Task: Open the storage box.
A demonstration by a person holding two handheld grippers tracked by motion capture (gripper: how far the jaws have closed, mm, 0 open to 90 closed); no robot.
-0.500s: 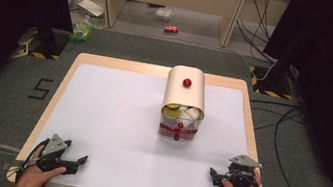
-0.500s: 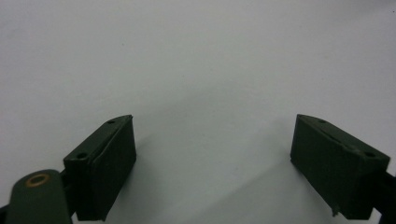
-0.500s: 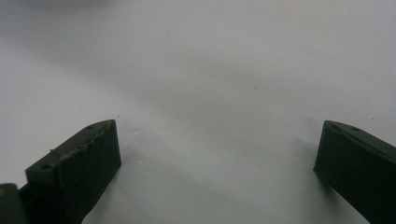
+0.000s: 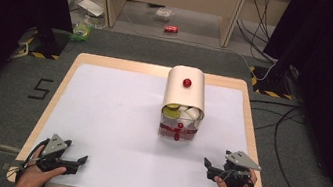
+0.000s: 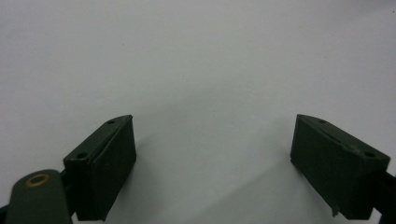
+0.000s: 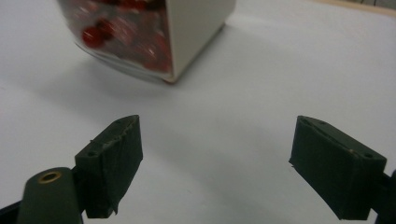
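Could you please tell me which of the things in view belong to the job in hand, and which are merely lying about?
Belonging to the job:
- cream box with red knobs, on the table
- left tool, open
- right tool, open, facing the box

Lying about, on the floor beyond the table:
- red can
- green packet
- papers

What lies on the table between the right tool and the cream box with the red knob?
Nothing: between the right tool and the cream box there is bare white table, as the high view and right gripper view show.

Black tongs [image 4: 208,165] (screwed pads), grey plate, cable
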